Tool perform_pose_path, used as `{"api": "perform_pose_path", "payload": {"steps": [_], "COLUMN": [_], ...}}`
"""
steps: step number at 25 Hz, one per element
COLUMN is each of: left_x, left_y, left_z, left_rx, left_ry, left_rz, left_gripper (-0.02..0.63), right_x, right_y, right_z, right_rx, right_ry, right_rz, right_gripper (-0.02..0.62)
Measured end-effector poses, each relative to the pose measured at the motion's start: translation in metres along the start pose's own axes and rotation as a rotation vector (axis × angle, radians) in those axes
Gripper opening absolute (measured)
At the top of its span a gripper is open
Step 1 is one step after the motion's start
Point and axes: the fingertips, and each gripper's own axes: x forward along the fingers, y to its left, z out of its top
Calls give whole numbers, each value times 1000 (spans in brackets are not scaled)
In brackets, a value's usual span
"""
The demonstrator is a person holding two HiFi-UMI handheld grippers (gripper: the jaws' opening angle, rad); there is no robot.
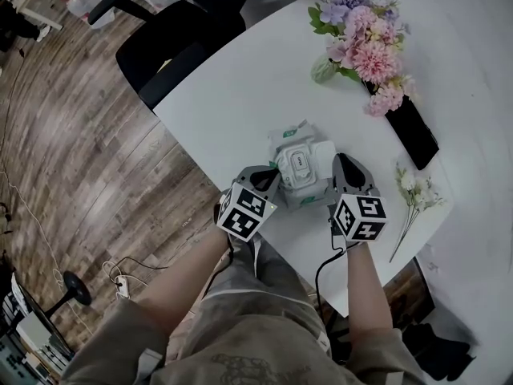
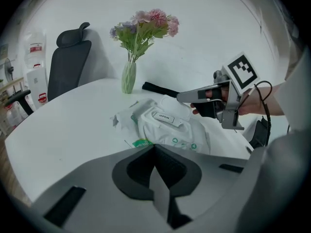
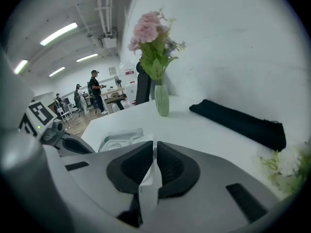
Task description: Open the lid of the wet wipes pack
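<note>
Pack (image 1: 298, 147) lies between left gripper (image 1: 276, 172), right gripper (image 1: 341, 162) (both closed).

"OPEN" in dark print, on the lid label (image 2: 164, 116), wet wipes pack (image 2: 181, 134)

A wet wipes pack (image 1: 298, 163) is lying near the front edge of a table (image 1: 240, 79). It is being flanked by the left gripper (image 1: 276, 173) on its left and the right gripper (image 1: 340, 160) on its right. Behind it to the right, a vase of flowers (image 1: 357, 30) is standing, with a case (image 1: 413, 131) lying just beside. A loose sprig (image 1: 413, 191) is lying right of the right gripper. A chair (image 1: 172, 30) is standing off the table's far left edge.
</note>
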Motion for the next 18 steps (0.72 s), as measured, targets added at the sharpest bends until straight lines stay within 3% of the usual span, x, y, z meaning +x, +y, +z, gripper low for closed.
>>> {"api": "perform_pose_path", "payload": {"steps": [8,12,15,18], "left_x": [1,0,-4,-20], "left_y": [2,2,2,7], "left_z": [1,0,-3,0], "left_rx": [18,28,-12,-20], "left_ry": [-1,-21,-25,-34], "left_rz": [6,-1,-23,1], "left_gripper": [15,15,15,15], "right_x": [23,18,5,-13], "right_y": [-1,-3,-4,1], "right_z": [-27,-18,-4,16], "right_rx": [-69,-76,-90,-105], "right_ry": [69,64,49,15], "right_rz": [13,5,11,27], "right_gripper": [43,43,43,43]}}
